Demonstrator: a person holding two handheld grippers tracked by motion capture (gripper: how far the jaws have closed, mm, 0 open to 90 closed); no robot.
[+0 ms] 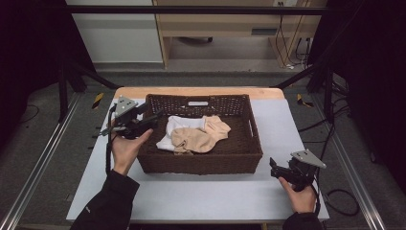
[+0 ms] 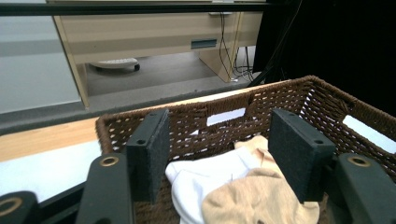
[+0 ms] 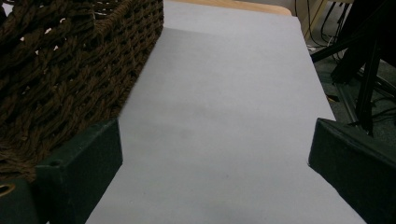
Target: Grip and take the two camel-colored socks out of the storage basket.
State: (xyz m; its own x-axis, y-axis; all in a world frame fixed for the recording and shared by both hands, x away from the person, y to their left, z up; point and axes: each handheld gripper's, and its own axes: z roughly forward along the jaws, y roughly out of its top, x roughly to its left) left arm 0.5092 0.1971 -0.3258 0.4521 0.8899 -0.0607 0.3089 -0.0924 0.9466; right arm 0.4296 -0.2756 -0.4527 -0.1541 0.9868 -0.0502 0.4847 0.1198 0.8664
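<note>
A wicker basket [image 1: 201, 160] sits mid-counter [image 1: 201, 196] with 2 socks piled inside: a tan sock [image 1: 201, 136] draped over a white sock [image 1: 176, 125]. The left gripper [image 1: 152, 120] hangs over the basket's left rim, its jaws spread wide and gripping nothing; in the left gripper view the pads [image 2: 149, 154] frame the pile, the tan sock [image 2: 259, 198] nearest and the white sock [image 2: 205, 179] beneath it. The right gripper [image 1: 276, 168] rests low on the counter off the basket's right front corner, jaws likewise apart and bare, with blank counter [image 3: 224, 121] between them and the basket wall [image 3: 70, 70] just to one side. Both socks look light, limp and easily bunched, with nothing to break or slip; a pinch on a raised fold or at the cuff should lift one cleanly, though a deep bite risks catching both layers at once. The tan sock lies roughly across the basket, its long axis running left to right with a slight tilt toward the far right corner, where its broader end sits; which end is toe or cuff cannot be told. The white sock shows mainly at the left, folded, its direction unclear. The tan top layer appears the easier first pick.
</note>
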